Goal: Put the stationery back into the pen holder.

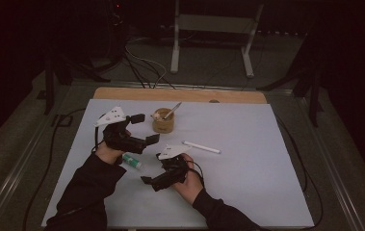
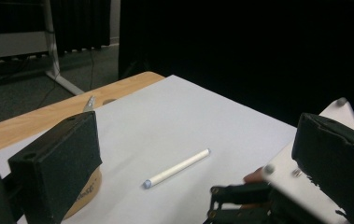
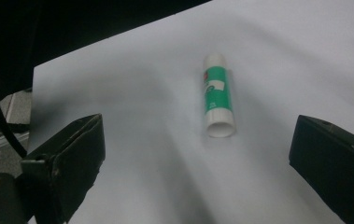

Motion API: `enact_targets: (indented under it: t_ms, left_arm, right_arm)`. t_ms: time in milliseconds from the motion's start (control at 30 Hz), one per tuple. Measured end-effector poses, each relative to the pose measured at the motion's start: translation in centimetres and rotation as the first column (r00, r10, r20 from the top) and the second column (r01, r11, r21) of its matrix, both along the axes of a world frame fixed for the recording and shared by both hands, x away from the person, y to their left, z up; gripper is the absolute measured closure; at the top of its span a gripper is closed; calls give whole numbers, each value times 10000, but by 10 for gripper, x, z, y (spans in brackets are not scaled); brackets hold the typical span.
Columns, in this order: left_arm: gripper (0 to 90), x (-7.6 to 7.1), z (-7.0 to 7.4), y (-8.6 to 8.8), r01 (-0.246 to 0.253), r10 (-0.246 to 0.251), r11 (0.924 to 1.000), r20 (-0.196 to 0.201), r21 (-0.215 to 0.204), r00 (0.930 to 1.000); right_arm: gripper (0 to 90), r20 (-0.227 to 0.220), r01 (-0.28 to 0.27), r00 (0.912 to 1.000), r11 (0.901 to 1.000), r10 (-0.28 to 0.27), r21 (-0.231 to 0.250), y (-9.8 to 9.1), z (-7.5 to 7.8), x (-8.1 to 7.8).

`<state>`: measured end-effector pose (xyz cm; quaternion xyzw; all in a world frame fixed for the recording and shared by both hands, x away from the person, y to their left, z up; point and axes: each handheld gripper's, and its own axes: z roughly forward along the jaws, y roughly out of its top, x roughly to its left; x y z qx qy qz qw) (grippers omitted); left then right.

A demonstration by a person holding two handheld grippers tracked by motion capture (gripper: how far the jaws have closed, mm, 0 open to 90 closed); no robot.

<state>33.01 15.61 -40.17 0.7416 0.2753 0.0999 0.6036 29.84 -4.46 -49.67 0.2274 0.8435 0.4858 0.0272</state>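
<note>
Dark curtains and a metal-legged frame stand behind the surface (image 1: 247, 192), which is covered by a pale sheet with a strip of bare wood along its far edge. Cables trail over the floor on both sides.

Near the middle of the sheet the person holds two tools. The left tool (image 1: 144, 129) sits a little above the sheet, its jaws wide apart and empty, pointing toward the person's right. In the left gripper view the white pen (image 2: 177, 168) lies flat on the sheet between and beyond those jaws, well clear of both.

The right tool (image 1: 147, 182) is held lower and nearer the person, aimed toward the person's left, with its jaws also spread wide and gripping nothing. In the right gripper view the glue stick (image 3: 218, 94) (white with a green label) lies on its side between the two jaws but farther ahead, touching neither. In the high view the same glue stick (image 1: 132, 160) rests just beside the left wrist, between the two hands.

A small round wooden cup (image 1: 163, 122) stands on the sheet just beyond the left tool, with a thin stick leaning out of it. The pen (image 1: 201, 147) lies to the right of both tools, apart from the cup.
</note>
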Motion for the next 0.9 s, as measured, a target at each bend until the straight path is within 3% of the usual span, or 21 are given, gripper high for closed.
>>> enact_targets:
  t_ms: [167, 233, 333, 533, 767, 900]
  left_arm:
    - [18, 2, -1, 4, -183, 183, 9998, -36, -16, 9998]
    - [18, 3, -2, 6, -241, 240, 9997, -78, -77, 9997]
    - [18, 3, -2, 7, -283, 282, 9996, -84, -98, 9996]
    - [18, 4, -2, 8, -382, 381, 9992, -90, -91, 9992]
    - [18, 6, -3, 11, -540, 539, 9985, -127, -86, 9985]
    - [18, 7, -4, 13, -527, 523, 9984, -210, -193, 9984]
  right_arm:
    - [65, 197, -7, 9998, 9983, 19, -584, 15, -9, 2]
    - [161, 297, 61, 9996, 9962, -35, -864, 20, -12, 2]
    - [156, 137, 136, 9998, 9928, -121, -1192, 27, -16, 4]
    - [214, 358, 216, 9992, 9835, -154, -1794, 39, -20, 7]
    - [369, 389, 547, 9981, 9789, -480, -1968, 48, -24, 14]
    - [458, 242, 425, 9990, 9752, -382, -2172, 53, -28, 18]
